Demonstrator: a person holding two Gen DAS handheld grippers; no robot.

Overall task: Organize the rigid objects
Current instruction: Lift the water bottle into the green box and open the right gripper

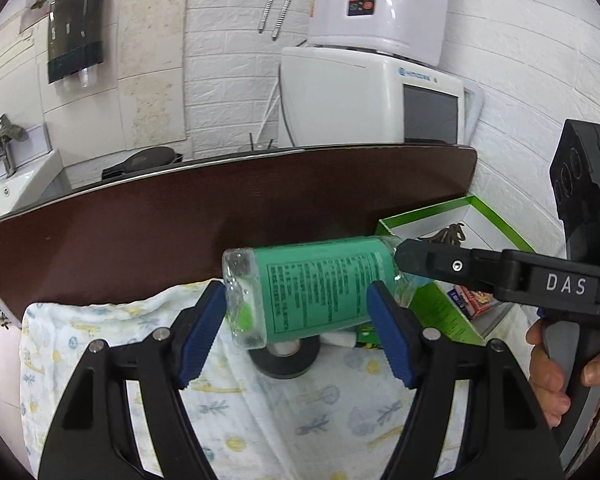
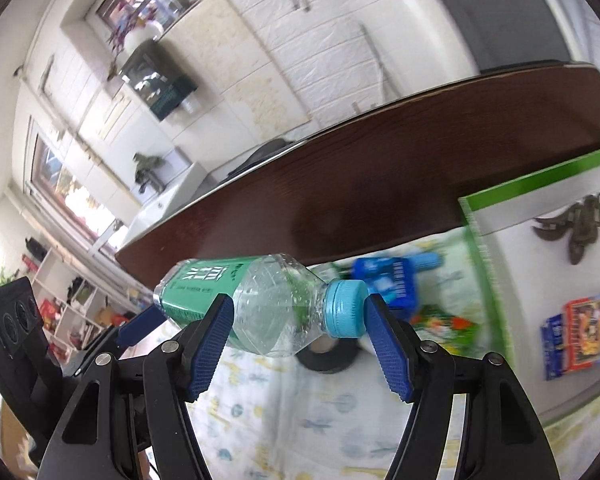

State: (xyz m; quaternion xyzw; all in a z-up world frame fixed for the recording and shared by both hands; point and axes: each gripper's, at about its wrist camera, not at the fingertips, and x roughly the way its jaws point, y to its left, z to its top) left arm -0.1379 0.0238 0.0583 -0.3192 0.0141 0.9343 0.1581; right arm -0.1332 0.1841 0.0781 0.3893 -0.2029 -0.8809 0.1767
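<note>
A clear plastic bottle (image 1: 312,292) with a green label and a blue cap (image 2: 344,309) hangs sideways in mid-air above a patterned cloth (image 1: 112,332) spread over the counter (image 1: 220,208), carried between two handheld tools. The left gripper (image 1: 296,320) is clenched around the bottle's base end, its blue pads (image 1: 202,332) pressed against the label and the bottom. The right gripper (image 2: 300,340) clasps the neck end, one pad (image 2: 388,344) against the cap and the other on the shoulder. Beneath the bottle lies a roll of black tape (image 2: 328,354). To the right stands a green-rimmed box (image 2: 540,184) holding a small dark figure (image 2: 576,228) and colourful packets (image 2: 580,332). A hand (image 1: 556,376) grips the right tool's handle.
</note>
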